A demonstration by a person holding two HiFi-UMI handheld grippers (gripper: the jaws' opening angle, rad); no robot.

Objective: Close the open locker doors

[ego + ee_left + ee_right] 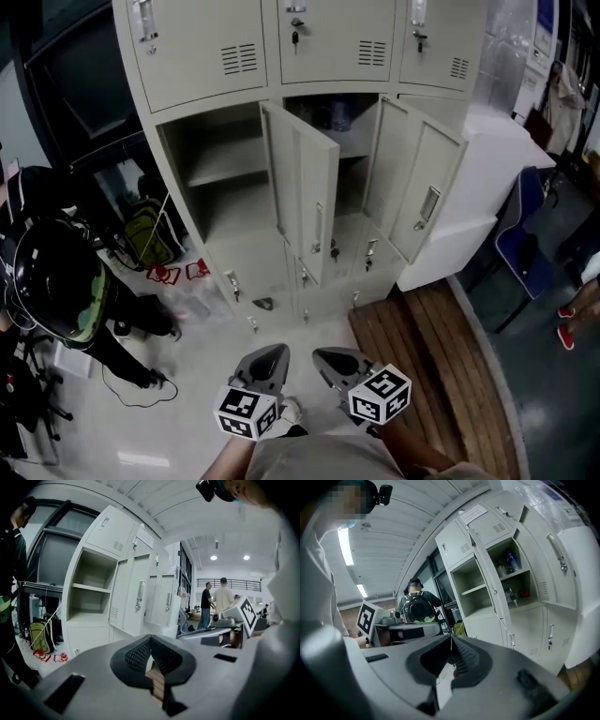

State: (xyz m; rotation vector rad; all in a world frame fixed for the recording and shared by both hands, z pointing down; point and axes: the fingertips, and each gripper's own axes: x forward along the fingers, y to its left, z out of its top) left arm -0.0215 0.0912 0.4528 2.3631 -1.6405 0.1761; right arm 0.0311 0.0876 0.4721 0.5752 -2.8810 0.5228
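Locker doors (314,192) ajar, label (472,514) unreadable, left tongs (150,639), right tongs (451,638) closed

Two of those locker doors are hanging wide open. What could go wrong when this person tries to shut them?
1. The left open door and the right open door jut out side by side; pushed hard, either might bounce back open.
2. A bottle stands in the middle compartment; if it sits near the front, that door could knock it.
3. A helmeted bystander stands near the lockers' left side and could get in the way.
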